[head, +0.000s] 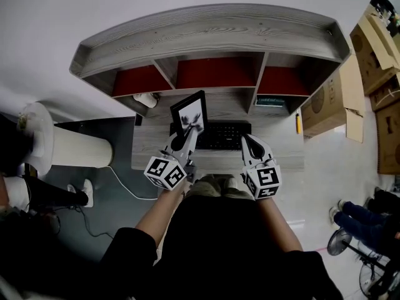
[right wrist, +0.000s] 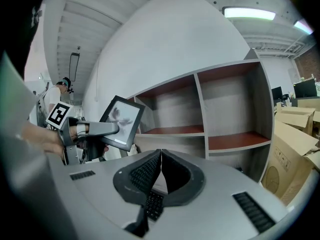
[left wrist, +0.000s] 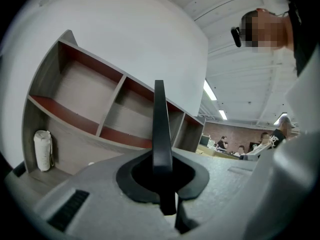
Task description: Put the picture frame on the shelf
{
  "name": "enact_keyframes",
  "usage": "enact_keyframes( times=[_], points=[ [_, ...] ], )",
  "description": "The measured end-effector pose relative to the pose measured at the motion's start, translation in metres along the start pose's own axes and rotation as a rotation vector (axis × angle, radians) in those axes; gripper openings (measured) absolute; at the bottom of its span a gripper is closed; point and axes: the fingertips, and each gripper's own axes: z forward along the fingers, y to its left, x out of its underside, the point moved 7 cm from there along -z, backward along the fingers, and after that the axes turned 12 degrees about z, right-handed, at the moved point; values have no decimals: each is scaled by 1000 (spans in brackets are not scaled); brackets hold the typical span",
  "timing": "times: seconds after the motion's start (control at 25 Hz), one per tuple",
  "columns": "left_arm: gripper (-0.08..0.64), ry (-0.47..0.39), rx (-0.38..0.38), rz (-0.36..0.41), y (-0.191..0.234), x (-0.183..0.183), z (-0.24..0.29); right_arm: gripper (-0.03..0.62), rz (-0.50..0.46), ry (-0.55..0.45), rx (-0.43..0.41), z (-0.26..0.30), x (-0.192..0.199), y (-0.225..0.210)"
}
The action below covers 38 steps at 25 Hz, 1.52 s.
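Note:
A black picture frame [head: 189, 112] with a pale flower print is held up over the desk, in front of the shelf unit [head: 212, 36]. My left gripper [head: 185, 134] is shut on its lower edge. In the left gripper view the frame [left wrist: 160, 129] shows edge-on, rising straight up from between the jaws. The right gripper view shows the frame [right wrist: 123, 122] at the left, clamped by the left gripper [right wrist: 107, 129]. My right gripper [head: 249, 142] hangs over the black keyboard [head: 222, 135], shut with nothing in it; its pads [right wrist: 160, 174] meet.
The shelf has three red-backed compartments [head: 215, 72] under a grey top board. A white roll [head: 146, 99] stands in the desk's left nook, a dark box [head: 270, 101] in the right nook. Cardboard boxes [head: 340, 99] stand at the right, a white cylinder [head: 75, 149] at the left.

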Motion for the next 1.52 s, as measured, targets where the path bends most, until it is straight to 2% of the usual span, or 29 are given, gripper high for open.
enact_keyframes(
  times=[0.16, 0.28, 0.52, 0.64, 0.88, 1.24, 1.52],
  points=[
    [25, -40, 38, 0, 10, -15, 28, 14, 28, -20, 7, 0, -13, 3],
    [25, -67, 61, -29, 19, -21, 51, 14, 26, -38, 24, 4, -26, 6],
    [25, -57, 118, -39, 41, -30, 96, 14, 10, -50, 59, 21, -40, 11],
    [25, -56, 139, -8, 49, -37, 118, 14, 6, -55, 75, 30, -45, 14],
    [25, -13, 143, 23, 64, -38, 153, 14, -39, -73, 81, 45, -58, 29],
    [25, 31, 142, -39, 84, -41, 187, 14, -55, -75, 115, 61, -61, 33],
    [26, 110, 152, 16, 88, -42, 204, 14, -69, -90, 116, 74, -67, 40]
  ],
)
